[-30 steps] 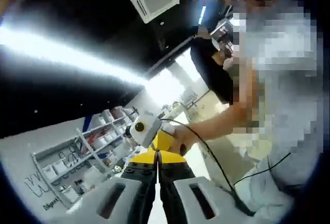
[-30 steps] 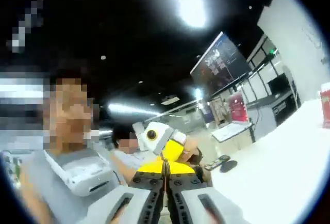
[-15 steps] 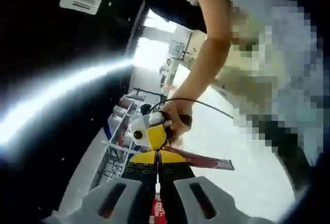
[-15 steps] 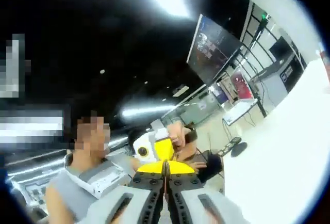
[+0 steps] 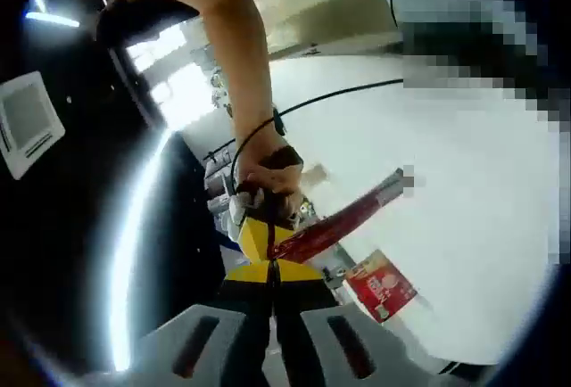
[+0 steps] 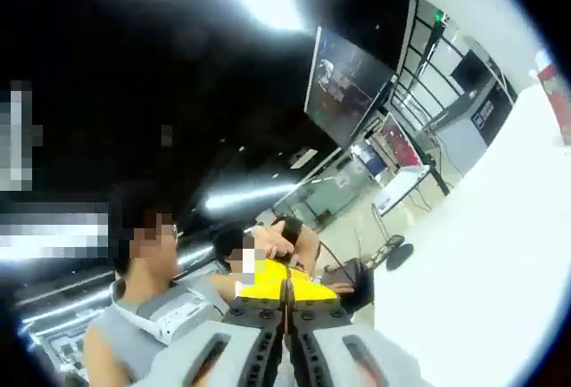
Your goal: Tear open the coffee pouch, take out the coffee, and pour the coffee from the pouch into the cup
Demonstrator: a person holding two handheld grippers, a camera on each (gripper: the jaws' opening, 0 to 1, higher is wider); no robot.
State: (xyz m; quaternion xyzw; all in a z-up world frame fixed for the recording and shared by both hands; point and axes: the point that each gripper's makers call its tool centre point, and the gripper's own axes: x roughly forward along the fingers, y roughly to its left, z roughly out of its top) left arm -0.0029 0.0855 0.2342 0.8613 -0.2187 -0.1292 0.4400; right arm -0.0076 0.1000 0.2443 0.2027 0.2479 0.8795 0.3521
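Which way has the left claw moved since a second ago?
Yes: the left claw, shut on the red pouch, swung from facing the ceiling toward the white table.

My left gripper view looks along my left gripper (image 5: pixel 271 267) toward my other hand (image 5: pixel 265 171), which is very near, and across the white tabletop (image 5: pixel 464 182); the picture is rolled hard, so the ceiling lights run down its left side. My right gripper view looks back the opposite way along my right gripper (image 6: pixel 286 293), close to my left hand (image 6: pixel 284 242), tilted up at the dark ceiling (tabletop (image 6: pixel 482 289) at its right). The two face each other, sharing the tabletop.
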